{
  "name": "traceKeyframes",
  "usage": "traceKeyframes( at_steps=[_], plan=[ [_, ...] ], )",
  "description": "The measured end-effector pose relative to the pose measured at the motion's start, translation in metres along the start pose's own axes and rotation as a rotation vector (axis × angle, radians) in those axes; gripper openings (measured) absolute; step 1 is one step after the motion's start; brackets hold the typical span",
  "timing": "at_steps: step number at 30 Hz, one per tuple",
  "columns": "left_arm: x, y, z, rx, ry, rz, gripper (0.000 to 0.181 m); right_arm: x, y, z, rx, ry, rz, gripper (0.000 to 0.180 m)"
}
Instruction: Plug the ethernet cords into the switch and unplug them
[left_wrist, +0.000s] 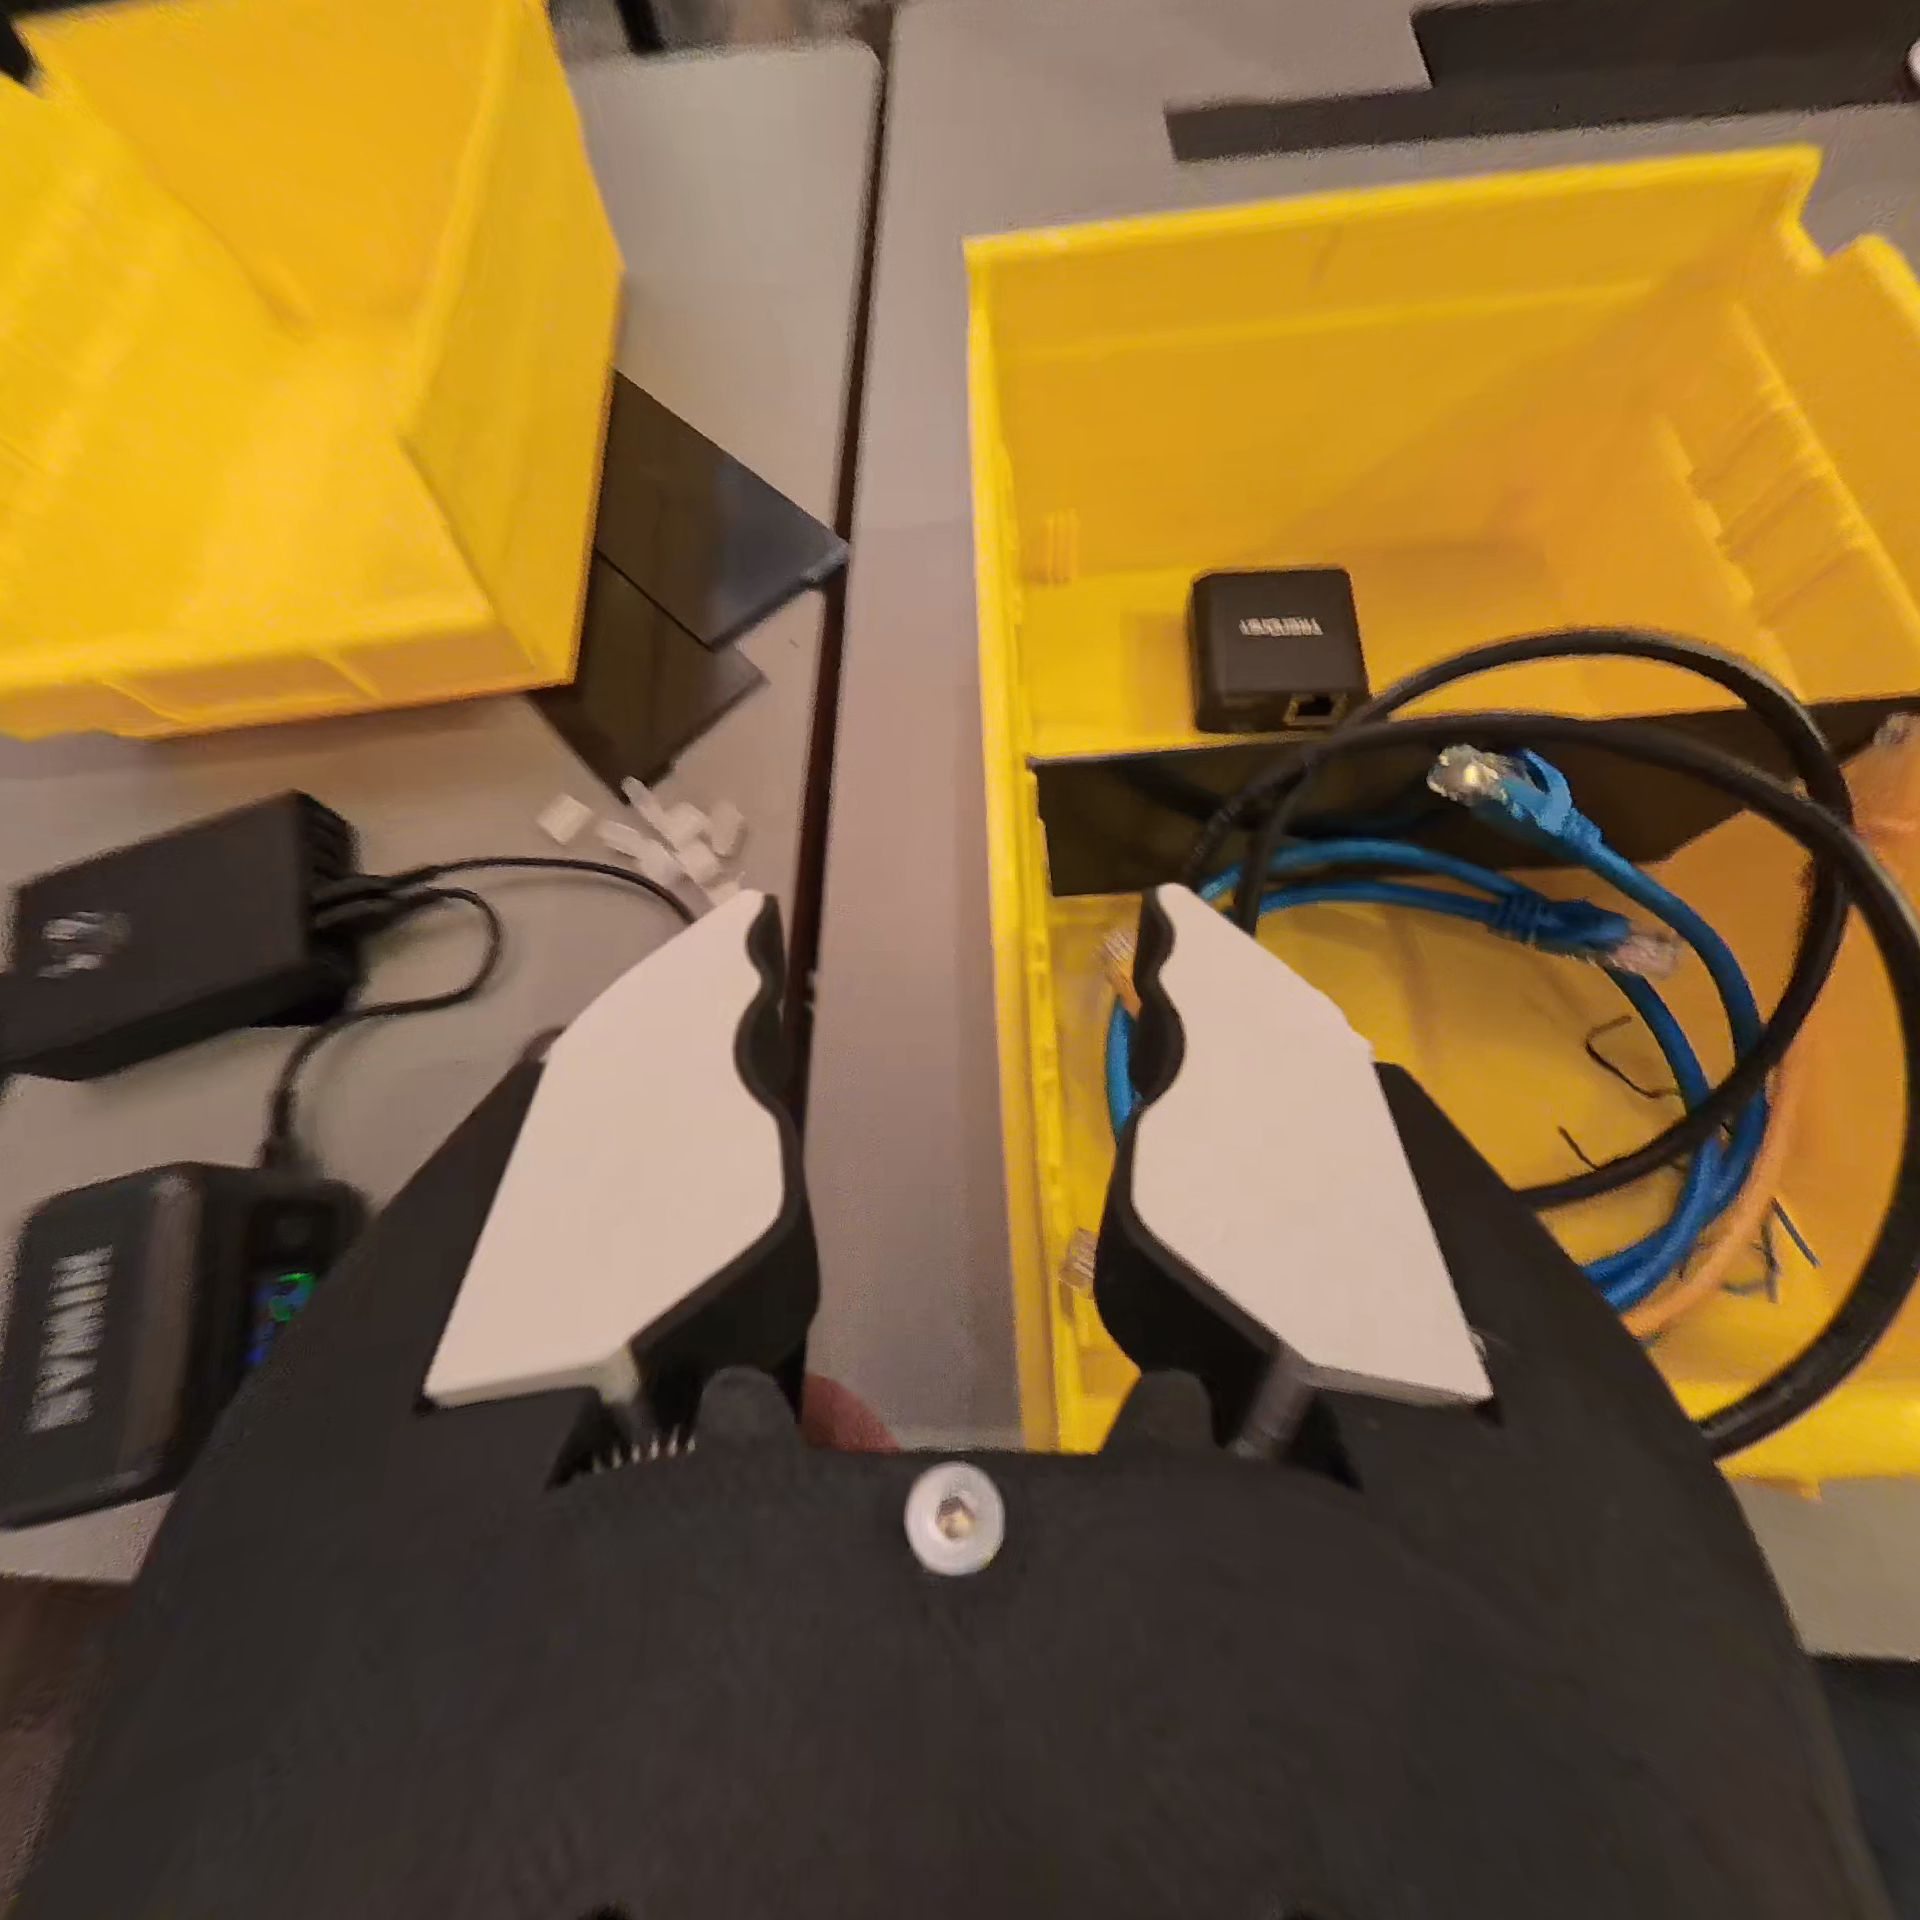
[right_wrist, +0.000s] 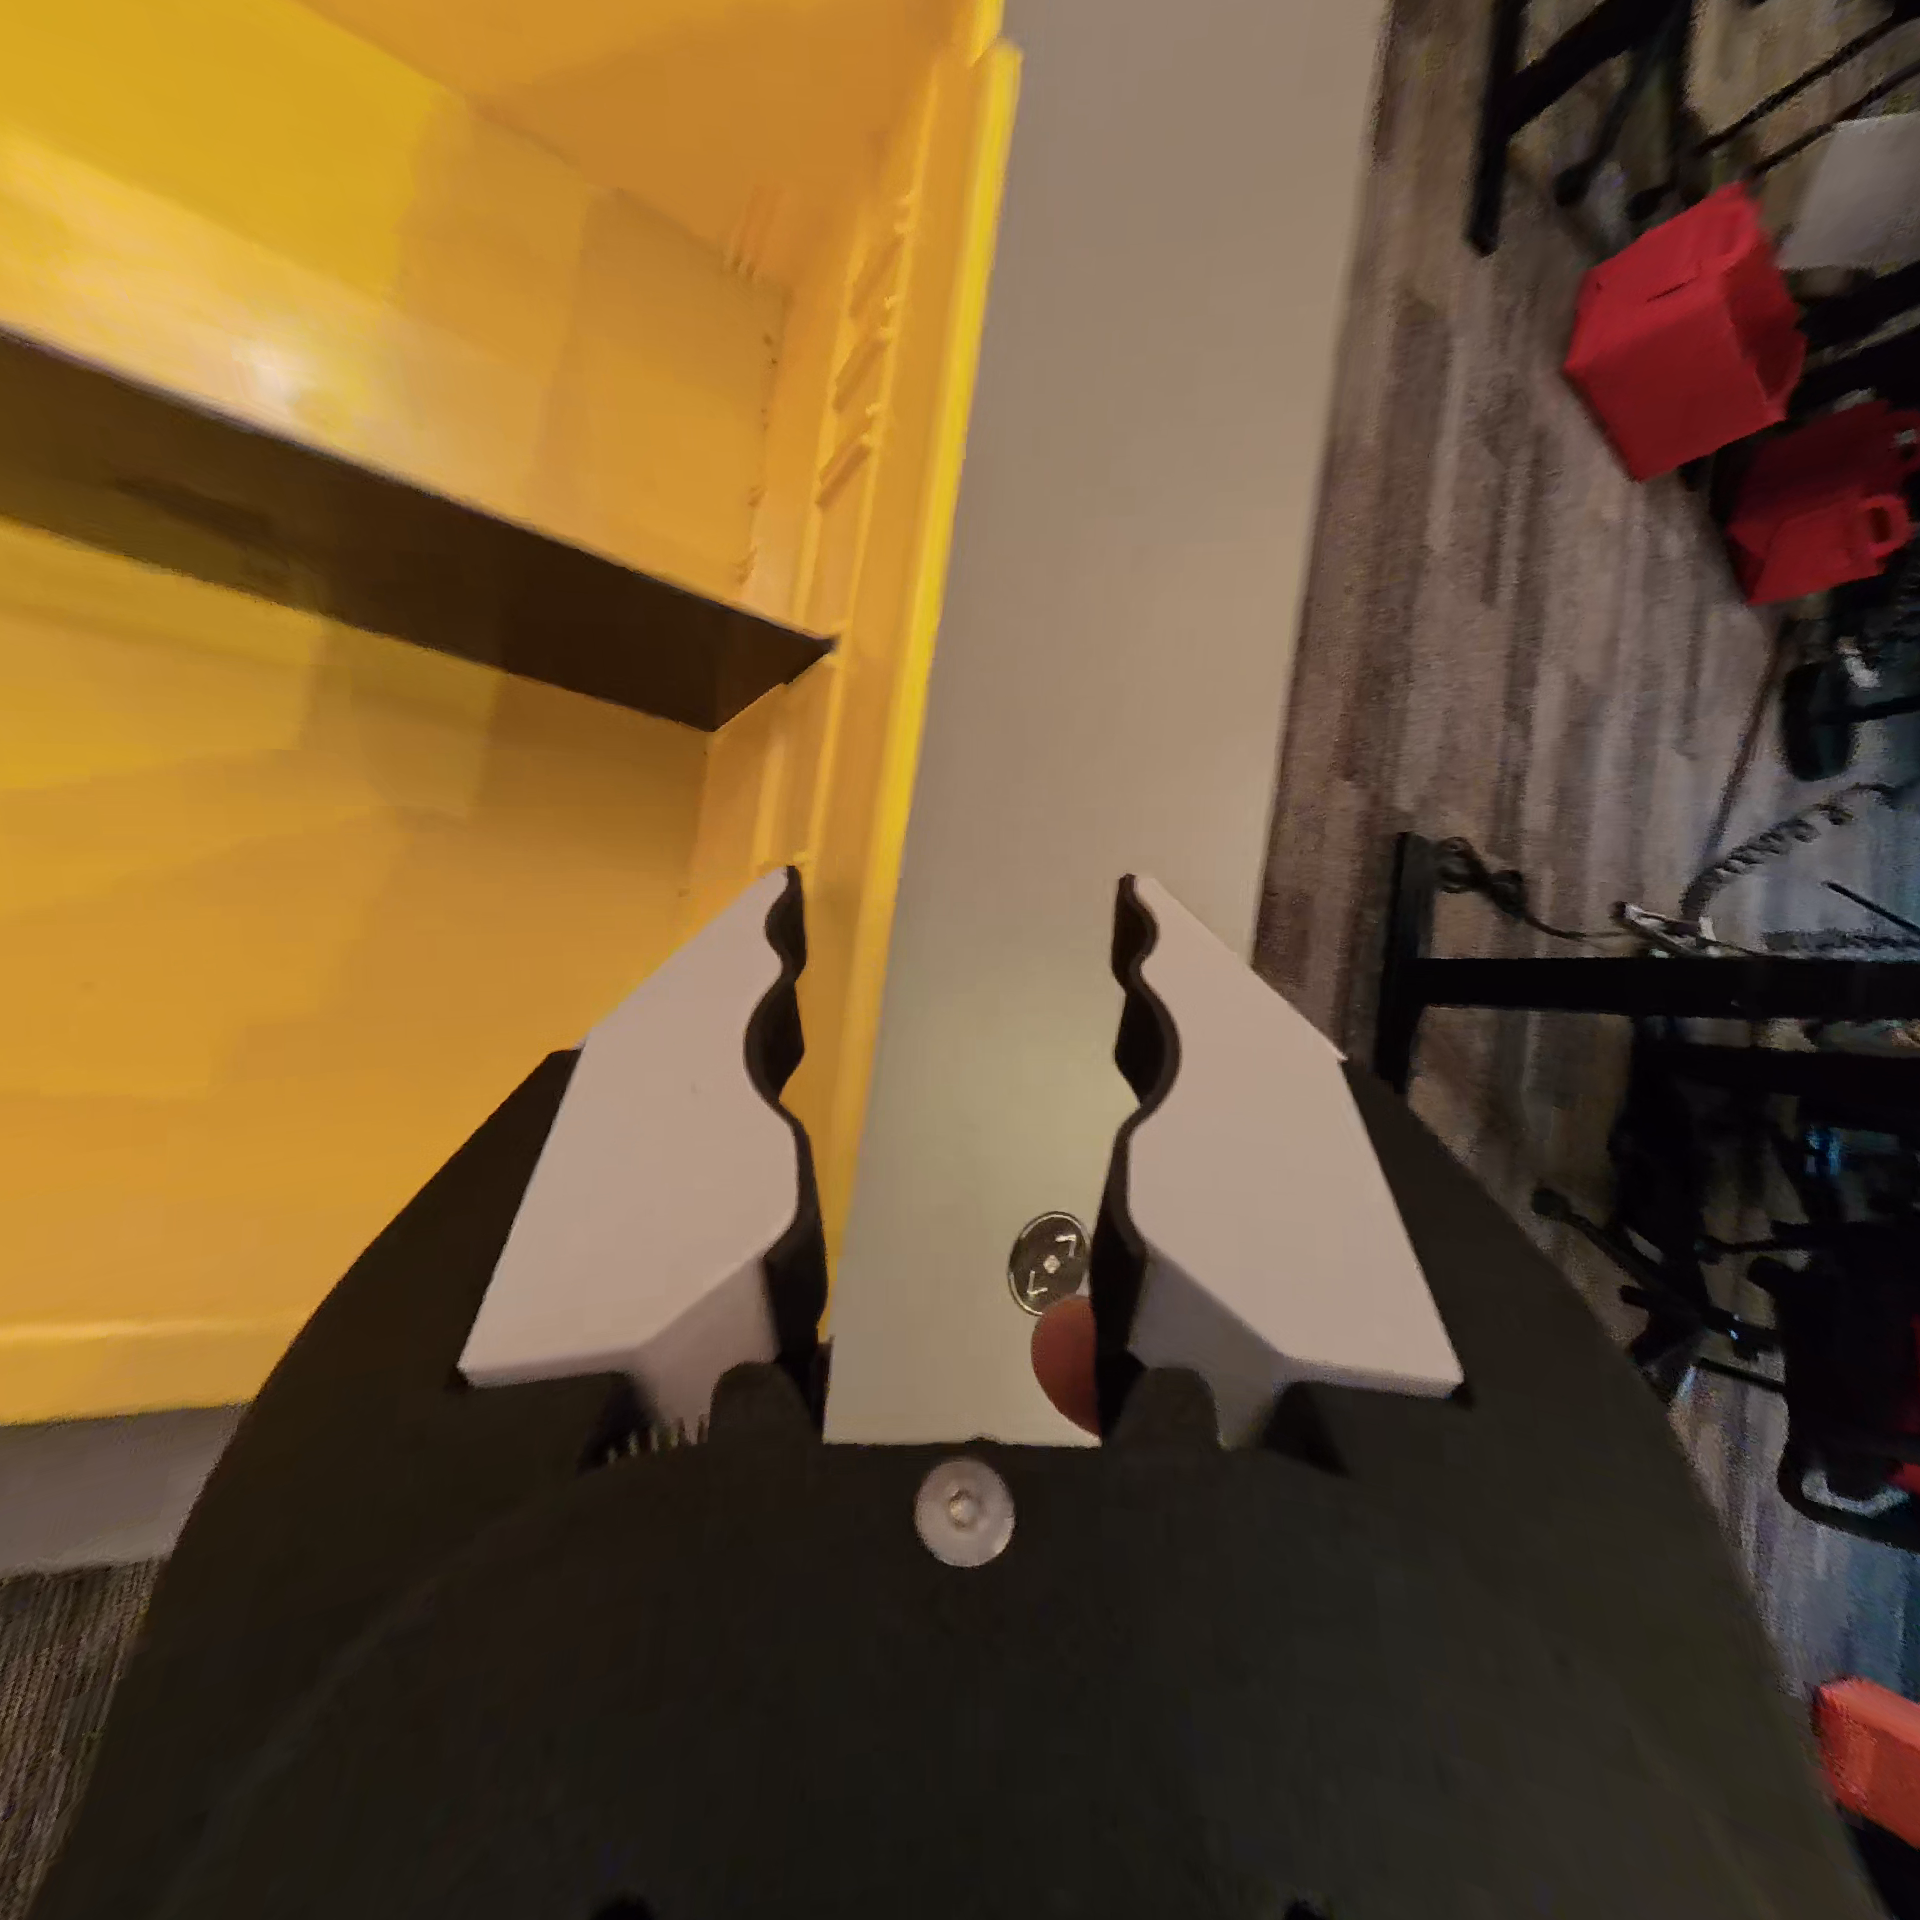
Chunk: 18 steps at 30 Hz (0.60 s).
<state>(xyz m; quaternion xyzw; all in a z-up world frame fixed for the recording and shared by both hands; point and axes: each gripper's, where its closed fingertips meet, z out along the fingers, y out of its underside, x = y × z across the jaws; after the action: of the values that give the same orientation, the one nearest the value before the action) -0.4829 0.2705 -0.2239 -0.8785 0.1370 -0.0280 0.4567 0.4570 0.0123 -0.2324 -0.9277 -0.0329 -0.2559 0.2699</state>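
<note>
In the left wrist view, a yellow bin (left_wrist: 1351, 343) on the grey table holds a small black box with a port (left_wrist: 1276, 646) behind a black divider (left_wrist: 1122, 821). In front of the divider lie coiled blue ethernet cords (left_wrist: 1538, 914), a black cord (left_wrist: 1808, 831) and an orange cord (left_wrist: 1673, 1314). My left gripper (left_wrist: 961, 925) is open and empty, above the bin's left wall. A black switch (left_wrist: 177, 925) with thin black wires sits on the table at left. My right gripper (right_wrist: 961, 894) is open and empty, over the bin's right rim (right_wrist: 935, 520).
A second yellow bin (left_wrist: 281, 343) stands at the back left on black sheets (left_wrist: 686, 561). Small clear plugs (left_wrist: 655, 831) lie loose behind the switch. A black device with a green light (left_wrist: 135, 1330) is at the near left. Right of the table edge are floor, red boxes (right_wrist: 1683, 343) and black stands (right_wrist: 1662, 987).
</note>
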Motion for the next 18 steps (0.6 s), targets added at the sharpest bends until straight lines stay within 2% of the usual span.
traceKeyframes(
  at_steps=[3, 8, 13, 18],
  plan=[
    [-0.006, -0.029, -0.019, 0.081, -0.096, 0.063, 0.074, 0.011, -0.015, -0.018, 0.079, 0.048, 0.053, 0.05],
    [0.046, -0.075, -0.024, 0.083, 0.007, 0.174, 0.071, 0.01, -0.042, -0.043, 0.172, 0.094, 0.028, 0.047],
    [0.093, -0.101, 0.016, -0.064, 0.061, 0.382, 0.06, -0.015, -0.068, -0.059, 0.247, 0.071, -0.021, 0.043],
    [0.101, -0.088, 0.07, -0.337, 0.111, 0.461, 0.055, -0.038, -0.085, -0.064, 0.301, 0.032, -0.057, 0.042]
  ],
)
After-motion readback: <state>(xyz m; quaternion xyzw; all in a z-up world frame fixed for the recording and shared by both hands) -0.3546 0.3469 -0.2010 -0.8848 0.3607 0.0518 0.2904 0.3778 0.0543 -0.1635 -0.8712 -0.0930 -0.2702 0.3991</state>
